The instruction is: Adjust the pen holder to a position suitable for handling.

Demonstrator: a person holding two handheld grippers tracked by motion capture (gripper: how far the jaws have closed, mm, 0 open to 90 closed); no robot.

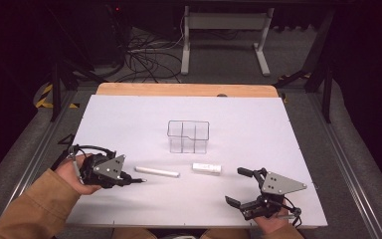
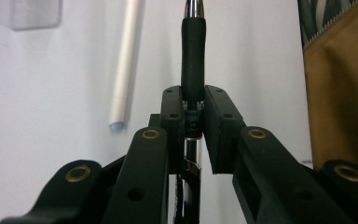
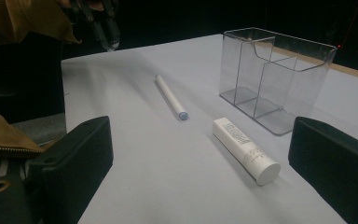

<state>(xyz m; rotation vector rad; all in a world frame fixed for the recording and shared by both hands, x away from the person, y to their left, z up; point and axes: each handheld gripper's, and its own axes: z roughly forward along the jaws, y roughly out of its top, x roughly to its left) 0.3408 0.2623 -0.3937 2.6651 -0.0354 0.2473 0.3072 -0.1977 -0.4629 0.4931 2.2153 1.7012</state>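
Near the table's left edge, left gripper (image 1: pixel 138 179) fingers clamp a black pen (image 2: pixel 193 70); right gripper (image 1: pixel 239 186) fingers gape wide.

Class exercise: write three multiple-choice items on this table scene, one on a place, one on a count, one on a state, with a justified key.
1. Where does the white tube lie?
A. in front of the clear organizer
B. inside it
C. behind it

2. How many white things lie loose on the table?
A. one
B. two
C. four

3. How are the left tongs?
A. wide open
B. shut on the black pen
C. shut on nothing

Key: 1 A, the tube rests on the table nearer the person; 2 B, the white stick and the tube; 3 B, both pads press the pen's barrel.
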